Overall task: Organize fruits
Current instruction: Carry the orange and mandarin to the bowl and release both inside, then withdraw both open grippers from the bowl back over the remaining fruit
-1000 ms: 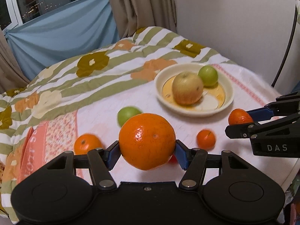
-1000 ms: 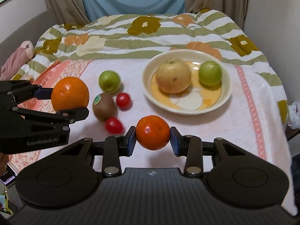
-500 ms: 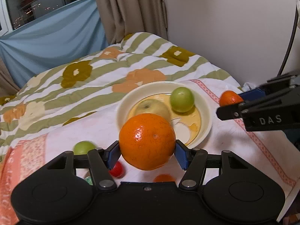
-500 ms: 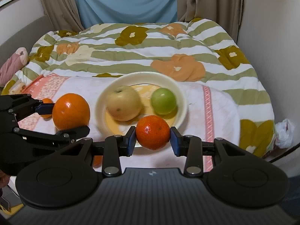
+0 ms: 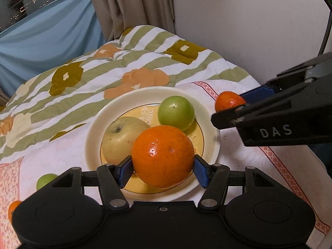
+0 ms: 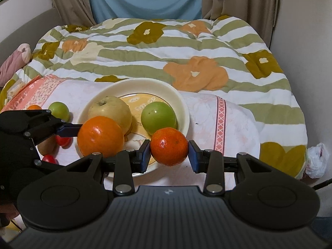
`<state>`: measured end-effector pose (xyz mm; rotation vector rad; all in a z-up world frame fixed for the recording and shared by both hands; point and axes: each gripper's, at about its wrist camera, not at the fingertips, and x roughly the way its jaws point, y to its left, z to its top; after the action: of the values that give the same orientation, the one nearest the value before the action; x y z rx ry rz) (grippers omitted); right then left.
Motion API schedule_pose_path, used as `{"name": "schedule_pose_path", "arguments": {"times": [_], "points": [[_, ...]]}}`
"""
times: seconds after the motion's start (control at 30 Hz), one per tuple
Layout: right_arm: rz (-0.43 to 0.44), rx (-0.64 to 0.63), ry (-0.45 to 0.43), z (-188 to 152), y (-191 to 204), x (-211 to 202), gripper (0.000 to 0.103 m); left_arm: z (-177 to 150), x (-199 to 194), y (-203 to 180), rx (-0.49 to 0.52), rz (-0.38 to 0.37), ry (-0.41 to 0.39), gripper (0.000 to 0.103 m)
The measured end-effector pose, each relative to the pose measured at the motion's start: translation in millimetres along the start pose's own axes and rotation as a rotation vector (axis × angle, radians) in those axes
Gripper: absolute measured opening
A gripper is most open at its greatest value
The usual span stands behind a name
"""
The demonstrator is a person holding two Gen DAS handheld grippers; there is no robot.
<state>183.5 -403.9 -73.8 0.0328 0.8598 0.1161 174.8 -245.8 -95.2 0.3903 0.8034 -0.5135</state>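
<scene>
On the bed (image 6: 238, 47), the plate (image 5: 94, 124) lies at twelve o'clock beneath the left tool (image 5: 163, 171) grasping the orange (image 5: 163, 158); the right tool (image 6: 169, 152) clenches a tangerine (image 6: 169, 146).

Orange fruit (image 5: 163, 155) — cream plate (image 5: 97, 122) — green-striped floral quilt (image 6: 166, 47).

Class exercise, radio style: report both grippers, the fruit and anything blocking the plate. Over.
Left gripper shut on big orange. Right gripper shut on small orange. Both over plate; yellow apple and green fruit crowd it.

Both fruit-carrying hand-held grippers (image 5: 163, 165) (image 6: 169, 152) have moved over the plate (image 5: 94, 128).
</scene>
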Motion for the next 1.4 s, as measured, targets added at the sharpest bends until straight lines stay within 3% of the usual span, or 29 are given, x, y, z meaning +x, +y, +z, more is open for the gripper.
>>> {"name": "schedule_pose_path", "arguments": {"times": [0.2, 0.33, 0.6, 0.7, 0.93, 1.03, 1.1, 1.4], "points": [[0.006, 0.0, 0.009, 0, -2, 5, 0.053, -4, 1, -2, 0.028, 0.001, 0.0, 0.072], [0.013, 0.005, 0.024, 0, -2, 10, 0.053, -6, -5, 0, 0.035, 0.028, -0.013, 0.084], [0.034, -0.025, 0.034, 4, 4, 18, 0.053, -11, -13, 9, -0.001, 0.041, 0.008, 0.085], [0.056, -0.036, 0.045, 7, 9, 26, 0.053, -13, -15, 13, -0.021, 0.039, 0.024, 0.093], [0.074, -0.02, 0.082, 9, 13, 42, 0.054, -19, -20, 18, -0.053, 0.063, 0.042, 0.094], [0.042, -0.025, 0.07, 9, 14, 40, 0.075, -22, -21, 18, -0.053, 0.081, 0.051, 0.094], [0.019, -0.024, 0.051, 8, 14, 34, 0.099, -22, -22, 18, -0.059, 0.094, 0.059, 0.094], [0.008, -0.008, 0.011, 3, 16, 6, 0.102, -27, -41, 20, -0.066, 0.113, 0.047, 0.095]]}}
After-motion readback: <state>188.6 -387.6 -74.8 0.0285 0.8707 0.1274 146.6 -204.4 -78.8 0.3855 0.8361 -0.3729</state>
